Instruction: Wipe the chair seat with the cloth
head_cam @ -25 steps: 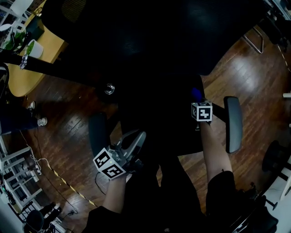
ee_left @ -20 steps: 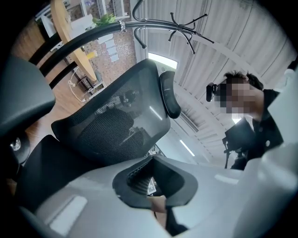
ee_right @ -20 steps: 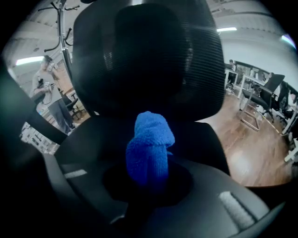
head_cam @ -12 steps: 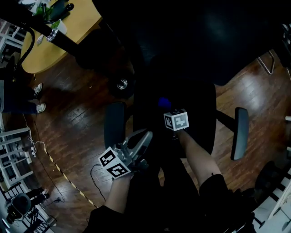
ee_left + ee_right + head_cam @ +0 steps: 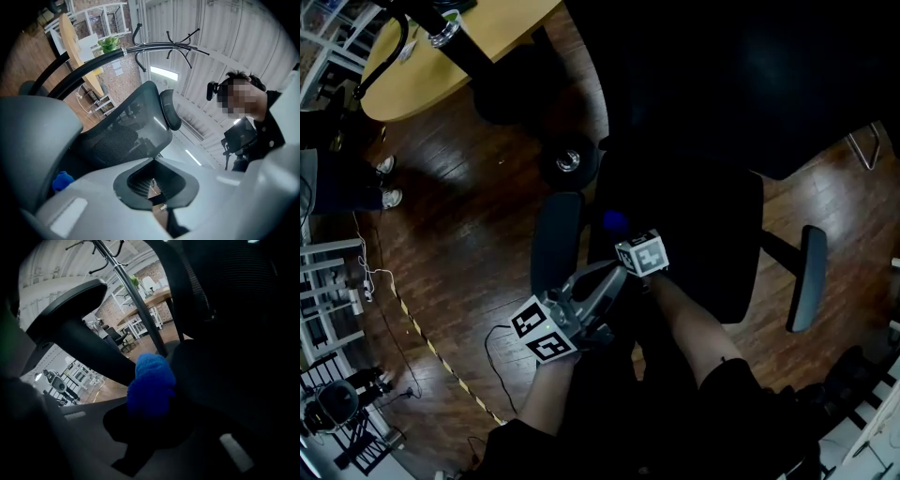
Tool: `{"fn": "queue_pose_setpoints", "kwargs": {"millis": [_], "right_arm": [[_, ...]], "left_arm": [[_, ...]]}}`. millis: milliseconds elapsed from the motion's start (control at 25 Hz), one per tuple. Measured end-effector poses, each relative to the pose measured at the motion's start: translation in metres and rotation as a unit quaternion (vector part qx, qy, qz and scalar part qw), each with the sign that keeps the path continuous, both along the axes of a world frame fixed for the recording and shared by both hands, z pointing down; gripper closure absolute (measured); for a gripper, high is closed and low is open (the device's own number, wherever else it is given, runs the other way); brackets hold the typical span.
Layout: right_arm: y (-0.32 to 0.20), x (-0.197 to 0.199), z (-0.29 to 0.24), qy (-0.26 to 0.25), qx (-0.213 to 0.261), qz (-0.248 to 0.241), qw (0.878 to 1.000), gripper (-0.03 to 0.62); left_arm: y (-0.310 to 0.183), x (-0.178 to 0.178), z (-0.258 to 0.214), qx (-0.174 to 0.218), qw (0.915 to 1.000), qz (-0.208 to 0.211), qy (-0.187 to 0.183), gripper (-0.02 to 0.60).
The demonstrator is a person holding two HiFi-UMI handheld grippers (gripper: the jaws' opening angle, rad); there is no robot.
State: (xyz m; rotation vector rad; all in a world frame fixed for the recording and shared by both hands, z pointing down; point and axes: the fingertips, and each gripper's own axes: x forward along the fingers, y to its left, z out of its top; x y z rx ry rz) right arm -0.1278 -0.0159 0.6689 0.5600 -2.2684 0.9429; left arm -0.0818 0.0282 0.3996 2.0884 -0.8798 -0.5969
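Observation:
The black chair seat (image 5: pixel 694 234) fills the middle of the head view, between a left armrest (image 5: pixel 555 239) and a right armrest (image 5: pixel 807 277). A blue cloth (image 5: pixel 614 222) rests on the seat's left edge, and my right gripper (image 5: pixel 624 236) is shut on it. In the right gripper view the cloth (image 5: pixel 150 383) bulges out past the jaws against the dark seat (image 5: pixel 234 380). My left gripper (image 5: pixel 607 279) hovers just off the seat's front left corner, its jaws together and holding nothing. From the left gripper view the cloth (image 5: pixel 61 180) shows low on the left.
The mesh backrest (image 5: pixel 126 136) and headrest (image 5: pixel 169 111) rise behind the seat. A coat stand (image 5: pixel 133 296) and a wooden table (image 5: pixel 450 47) stand to the left on the dark wood floor. A cable and striped tape (image 5: pixel 422 347) lie on the floor to the left.
My right gripper has carried the blue cloth leftward across the seat, from its right side to its left edge. The left gripper has barely moved.

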Motion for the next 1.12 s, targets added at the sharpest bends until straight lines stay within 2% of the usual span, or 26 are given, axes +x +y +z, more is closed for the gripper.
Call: {"fn": "queue_pose_setpoints", "kwargs": {"millis": [160,280,520,640,760,920,1120], "right_arm": [[-0.015,0.06,0.033,0.049,0.018,0.055,0.997,0.557],[-0.026,0.127,0.045,0.076,0.017,0.109,0.991,0.559],[-0.034,0.278,0.043,0.149,0.02,0.217,0.965,0.557],[-0.034,0.329,0.038,0.159,0.019,0.245,0.956,0.558],[-0.033,0.343,0.034,0.145,0.014,0.256,0.956,0.559],[-0.036,0.352,0.032,0.165,0.027,0.259,0.951,0.558],[-0.04,0.33,0.028,0.159,0.033,0.248,0.955,0.557]], "left_arm": [[-0.001,0.006,0.002,0.001,0.9999,0.012,-0.001,0.589],[-0.005,0.019,0.003,0.001,0.9995,0.031,-0.003,0.589],[-0.011,0.047,0.003,-0.002,0.9973,0.074,-0.002,0.589],[-0.014,0.069,0.0,0.002,0.9955,0.094,0.0,0.589],[-0.015,0.082,0.0,0.004,0.9943,0.107,0.0,0.589],[-0.015,0.086,-0.001,0.005,0.9938,0.111,-0.006,0.589],[-0.016,0.069,-0.005,0.009,0.9961,0.087,-0.003,0.589]]}}
